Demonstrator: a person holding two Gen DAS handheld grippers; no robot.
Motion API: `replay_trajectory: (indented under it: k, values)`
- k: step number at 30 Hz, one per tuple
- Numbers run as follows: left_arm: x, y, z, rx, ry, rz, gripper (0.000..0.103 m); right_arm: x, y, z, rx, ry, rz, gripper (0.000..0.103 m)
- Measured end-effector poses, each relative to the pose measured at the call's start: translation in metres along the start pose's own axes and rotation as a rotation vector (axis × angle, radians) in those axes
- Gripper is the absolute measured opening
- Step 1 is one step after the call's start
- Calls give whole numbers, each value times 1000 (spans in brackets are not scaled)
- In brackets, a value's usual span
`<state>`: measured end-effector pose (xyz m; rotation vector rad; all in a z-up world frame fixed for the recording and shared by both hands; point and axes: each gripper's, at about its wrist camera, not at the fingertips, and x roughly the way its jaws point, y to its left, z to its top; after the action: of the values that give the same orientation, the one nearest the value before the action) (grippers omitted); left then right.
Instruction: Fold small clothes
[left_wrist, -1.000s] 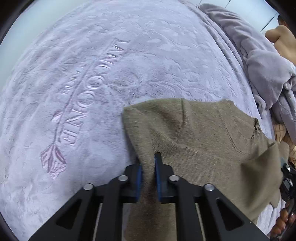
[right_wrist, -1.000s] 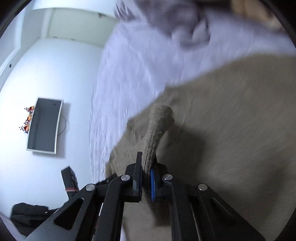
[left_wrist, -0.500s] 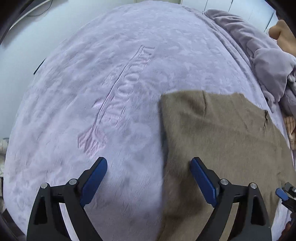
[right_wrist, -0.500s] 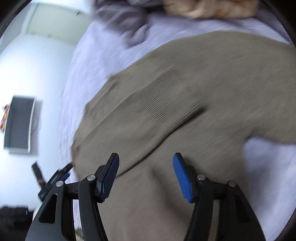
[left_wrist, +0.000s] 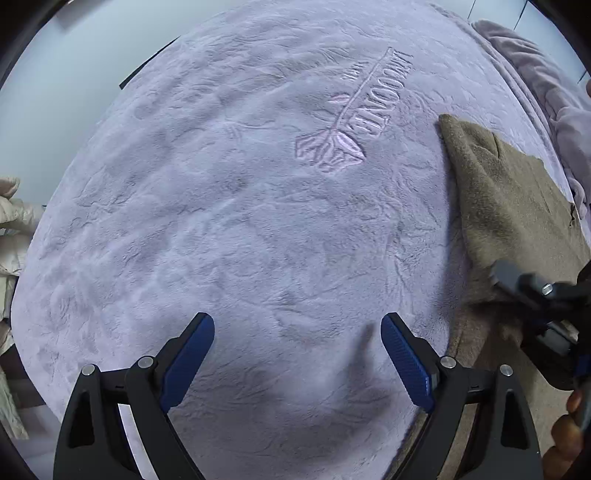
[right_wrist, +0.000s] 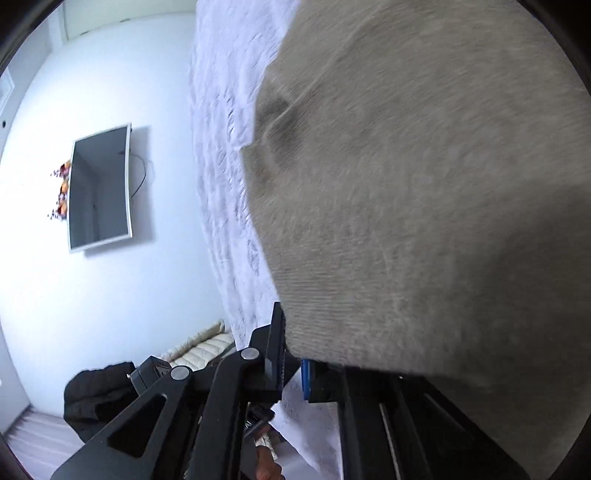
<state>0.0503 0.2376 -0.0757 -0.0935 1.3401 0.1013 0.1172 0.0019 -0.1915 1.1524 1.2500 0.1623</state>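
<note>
The left tool (left_wrist: 297, 360) is hovering wide open over the plush lilac blanket (left_wrist: 221, 221); the right tool (right_wrist: 293, 363) is pinching the fuzzy olive knit sweater (right_wrist: 424, 184).

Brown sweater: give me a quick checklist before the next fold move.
1. Right hand-held gripper gripping the brown sweater: ok, closed on its ribbed edge.
2. Left hand-held gripper free: ok, open, holding nothing.
3. Left gripper over the sweater: not ok, over bare purple blanket, sweater lies to its right.
4. Sweater flat: cannot tell, the right wrist view is blurred.
5. Layers caught: cannot tell.
</note>
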Motion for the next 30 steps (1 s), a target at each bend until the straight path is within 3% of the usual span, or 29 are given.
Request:
replay_trajectory:
  k: [2, 4, 7, 8, 11, 13, 16, 19, 21, 23, 25, 26, 27, 30]
  values:
    - [-1, 4, -2, 2, 7, -26, 92, 18, 2, -5, -55, 58, -119, 7]
    - [-3, 7, -3, 9, -7, -35, 92, 22, -1, -11, -54, 106, -164, 7]
    - [-10, 5, -2, 31, -44, -67, 92, 10, 20, -21, -161, 133, -212, 14]
    - [-12, 4, -2, 39, -56, -81, 92, 0, 31, -23, -212, 119, -208, 20]
    - [-10, -12, 5, 65, -60, -90, 92, -18, 56, -8, -291, 23, -245, 20]
    - [-9, -21, 5, 86, -61, -86, 92, -13, 71, 22, -308, -45, -303, 20]
    - [-11, -34, 1, 116, -60, -91, 92, 13, 74, 68, -336, -68, -434, 20]
    - [-11, -52, -1, 152, -41, -88, 92, 26, 68, 90, -339, -97, -512, 18]
    - [-12, -59, -6, 166, -27, -96, 92, 10, 73, 96, -323, -192, -556, 18]
    - [-15, -67, -11, 183, -23, -98, 92, -17, 72, 97, -273, -250, -544, 18]
    - [-21, -78, -15, 206, -22, -105, 92, -39, 68, 91, -248, -242, -506, 32]
    - [-23, -82, -16, 213, -20, -111, 92, -51, 62, 84, -249, -227, -508, 57]
    - [-28, -90, -19, 228, -18, -122, 92, -65, 54, 72, -253, -215, -507, 71]
    - [-32, -118, -23, 278, -12, -139, 92, -108, 20, 42, -206, -173, -503, 71]
